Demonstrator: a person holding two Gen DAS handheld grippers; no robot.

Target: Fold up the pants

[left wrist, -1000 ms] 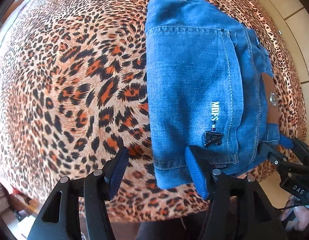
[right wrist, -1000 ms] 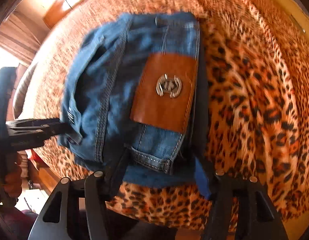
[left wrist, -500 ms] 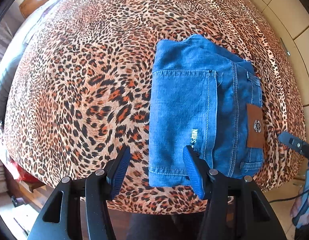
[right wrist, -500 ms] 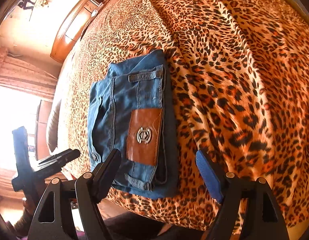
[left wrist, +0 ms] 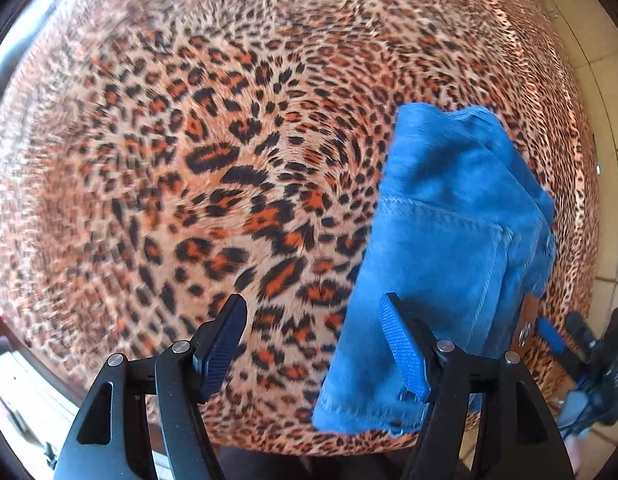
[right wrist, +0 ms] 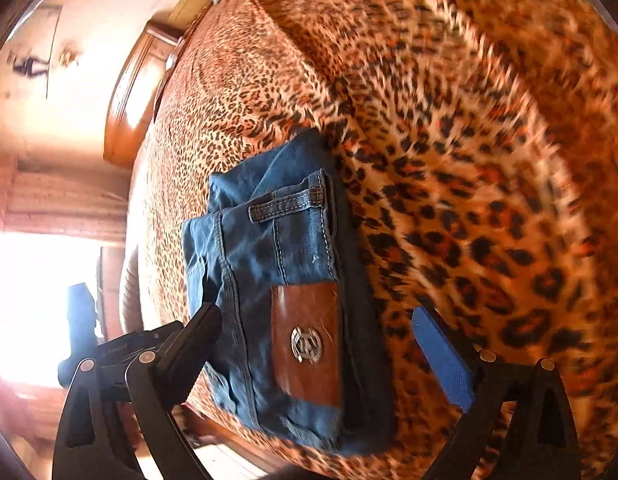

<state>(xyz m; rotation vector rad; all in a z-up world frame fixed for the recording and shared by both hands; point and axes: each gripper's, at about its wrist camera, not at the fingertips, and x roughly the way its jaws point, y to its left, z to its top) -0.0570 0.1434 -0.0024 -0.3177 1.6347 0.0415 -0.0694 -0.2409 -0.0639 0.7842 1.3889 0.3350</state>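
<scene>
The blue denim pants (left wrist: 441, 264) lie folded into a compact bundle near the edge of the leopard-print bed (left wrist: 209, 168). In the right wrist view the pants (right wrist: 269, 264) show a belt loop and a brown leather patch (right wrist: 307, 340) with a metal emblem. My left gripper (left wrist: 315, 344) is open and empty, its right finger over the bundle's near corner. My right gripper (right wrist: 329, 356) is open and empty, with its jaws on either side of the patch end. The right gripper also shows at the lower right of the left wrist view (left wrist: 581, 352).
The bed's near edge runs just under both grippers. A tiled floor (left wrist: 613, 216) lies to the right of the bed. A wooden headboard (right wrist: 137, 92) and a bright window (right wrist: 33, 300) are on the far side.
Both grippers have come back down close to the folded pants after being pulled away half a second ago. Both stay open. The bundle has kept its place.
</scene>
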